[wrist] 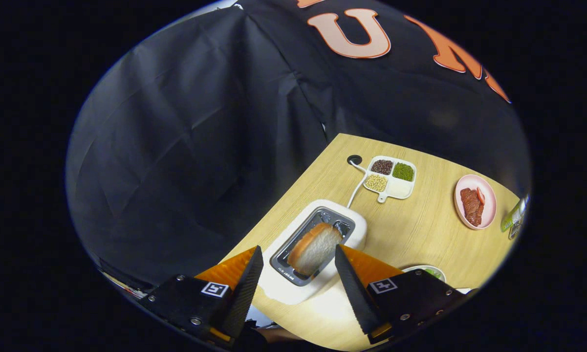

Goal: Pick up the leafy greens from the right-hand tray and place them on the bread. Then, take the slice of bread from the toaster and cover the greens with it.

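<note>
A white toaster [354, 230] stands on the wooden table just ahead of my fingers, with a slice of bread [315, 248] sticking up out of its slot. My gripper [298, 256] is open above it, one finger on each side of the slice and not touching it. Behind the right finger the rim of a plate with greens [432, 272] peeks out, mostly hidden.
Beyond the toaster lies a white divided tray [406, 190] of beans and seeds, with the toaster's white cord [358, 188] running to a hole in the table [354, 160]. A pink plate [489, 193] with meat sits further right, a bottle [515, 213] beside it. Black cloth hangs past the table's left edge.
</note>
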Motion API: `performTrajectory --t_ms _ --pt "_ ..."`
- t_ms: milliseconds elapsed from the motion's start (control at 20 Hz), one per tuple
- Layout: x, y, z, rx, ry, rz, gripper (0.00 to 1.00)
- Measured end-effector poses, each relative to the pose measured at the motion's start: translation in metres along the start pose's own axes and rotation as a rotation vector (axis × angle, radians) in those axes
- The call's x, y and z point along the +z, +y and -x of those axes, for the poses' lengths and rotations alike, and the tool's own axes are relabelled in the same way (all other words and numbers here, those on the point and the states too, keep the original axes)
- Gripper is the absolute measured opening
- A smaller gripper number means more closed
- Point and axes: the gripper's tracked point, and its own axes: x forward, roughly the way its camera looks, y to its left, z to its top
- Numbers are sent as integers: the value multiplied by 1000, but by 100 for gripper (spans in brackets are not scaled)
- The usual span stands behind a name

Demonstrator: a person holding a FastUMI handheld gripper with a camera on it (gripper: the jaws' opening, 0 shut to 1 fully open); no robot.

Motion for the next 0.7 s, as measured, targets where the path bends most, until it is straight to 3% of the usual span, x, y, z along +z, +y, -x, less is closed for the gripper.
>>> performTrajectory --t_ms 450,600,700 --pt "-15 -8 -54 -71 138 -8 89" --pt "-21 -7 -64 -42 170 -50 78" --pt "-15 -15 -65 -64 151 -64 69"
